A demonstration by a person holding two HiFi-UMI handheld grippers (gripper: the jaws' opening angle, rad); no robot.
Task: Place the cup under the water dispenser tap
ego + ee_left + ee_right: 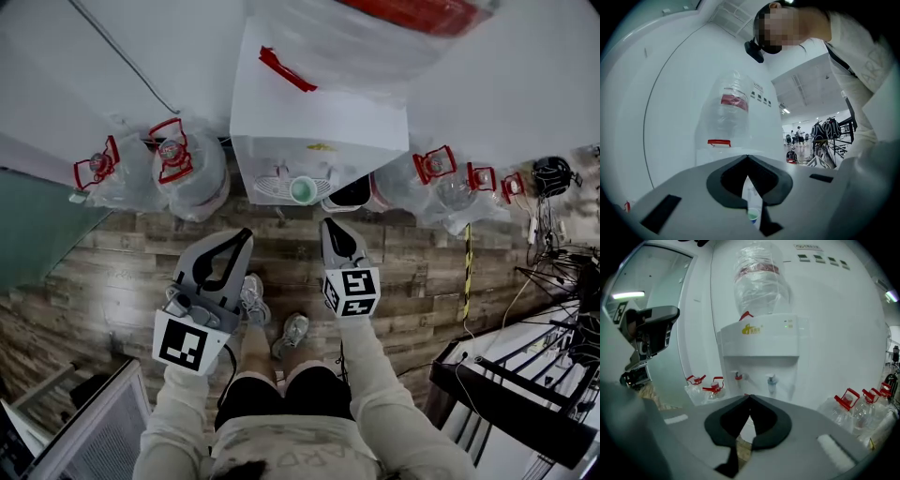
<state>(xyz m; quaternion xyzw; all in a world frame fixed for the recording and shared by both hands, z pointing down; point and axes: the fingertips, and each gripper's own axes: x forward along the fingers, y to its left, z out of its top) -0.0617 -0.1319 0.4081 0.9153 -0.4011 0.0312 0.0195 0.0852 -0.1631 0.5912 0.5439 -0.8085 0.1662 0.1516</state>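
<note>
A white water dispenser (319,112) stands against the wall with a wrapped bottle (759,280) on top. A cup (302,189) with a green inside sits on the drip tray at its front, below the tap recess. The red tap (737,376) and the blue tap (771,379) show in the right gripper view. My left gripper (246,234) hovers just short of the dispenser, to the cup's left, its jaws shut and holding nothing. Through the slit below its tips (747,157) a sliver of the cup (753,215) shows. My right gripper (328,225) is shut and empty, raised in front of the dispenser (759,348).
Large water bottles with red handles lie on the wood floor left (187,169) and right (441,183) of the dispenser. Cables and a black stand (553,281) crowd the right side. A white panel (94,422) stands at lower left. The person's shoes (253,300) are below the grippers.
</note>
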